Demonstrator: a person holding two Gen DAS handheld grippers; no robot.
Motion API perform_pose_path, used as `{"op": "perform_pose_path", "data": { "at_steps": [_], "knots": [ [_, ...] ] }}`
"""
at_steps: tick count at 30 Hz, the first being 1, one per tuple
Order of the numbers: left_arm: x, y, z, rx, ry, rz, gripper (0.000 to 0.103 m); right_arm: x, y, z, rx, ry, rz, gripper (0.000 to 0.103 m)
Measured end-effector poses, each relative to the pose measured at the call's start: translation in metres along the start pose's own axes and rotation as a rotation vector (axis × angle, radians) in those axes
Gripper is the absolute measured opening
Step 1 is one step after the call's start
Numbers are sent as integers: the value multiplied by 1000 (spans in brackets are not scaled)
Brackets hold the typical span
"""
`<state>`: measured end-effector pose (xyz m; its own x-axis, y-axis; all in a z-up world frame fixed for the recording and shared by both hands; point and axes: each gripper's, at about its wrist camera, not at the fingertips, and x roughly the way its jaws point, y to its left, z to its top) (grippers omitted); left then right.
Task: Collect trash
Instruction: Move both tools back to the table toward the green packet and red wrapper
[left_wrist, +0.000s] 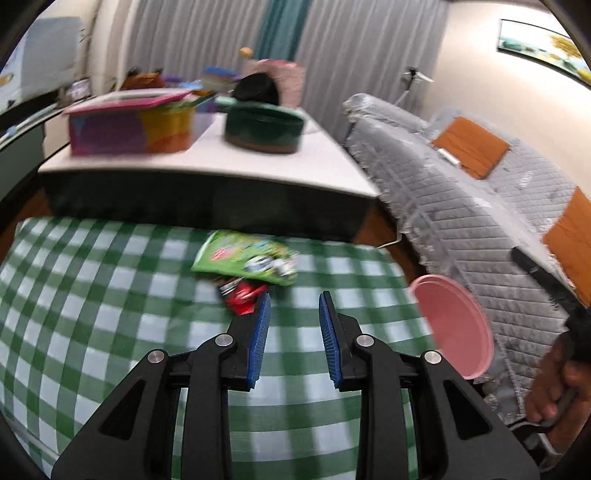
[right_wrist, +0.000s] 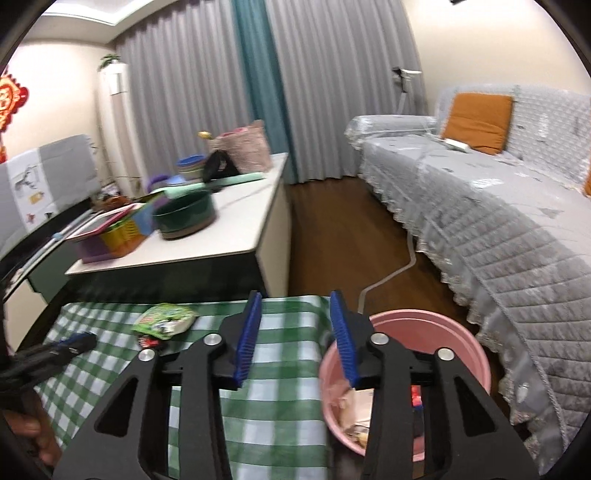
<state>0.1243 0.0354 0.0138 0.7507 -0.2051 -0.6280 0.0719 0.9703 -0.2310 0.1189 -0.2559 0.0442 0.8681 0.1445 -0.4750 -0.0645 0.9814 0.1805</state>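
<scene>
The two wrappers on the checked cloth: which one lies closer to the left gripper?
The red wrapper, just off the left gripper's fingertips; the green wrapper partly covers it and lies farther off.

A green snack bag (left_wrist: 245, 257) lies flat, centre of the left view, on the checked desk. A crumpled red wrapper (left_wrist: 242, 293) sits just below it, touching. The pink bin (right_wrist: 406, 373), lower right of the right view, holds paper scraps.
</scene>
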Motion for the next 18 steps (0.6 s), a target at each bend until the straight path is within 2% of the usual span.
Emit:
{"op": "perform_pose_path", "data": {
  "at_steps": [2,9,18],
  "knots": [
    [13,6,-8,14,13,33,27,5,7,-2,-4,5,37,36],
    [57,15,-20,27,64,43,27,25,23,-11,-11,36,128,36],
    [89,17,-28,17,136,61,27,59,41,-16,-18,110,238,38]
  ]
}}
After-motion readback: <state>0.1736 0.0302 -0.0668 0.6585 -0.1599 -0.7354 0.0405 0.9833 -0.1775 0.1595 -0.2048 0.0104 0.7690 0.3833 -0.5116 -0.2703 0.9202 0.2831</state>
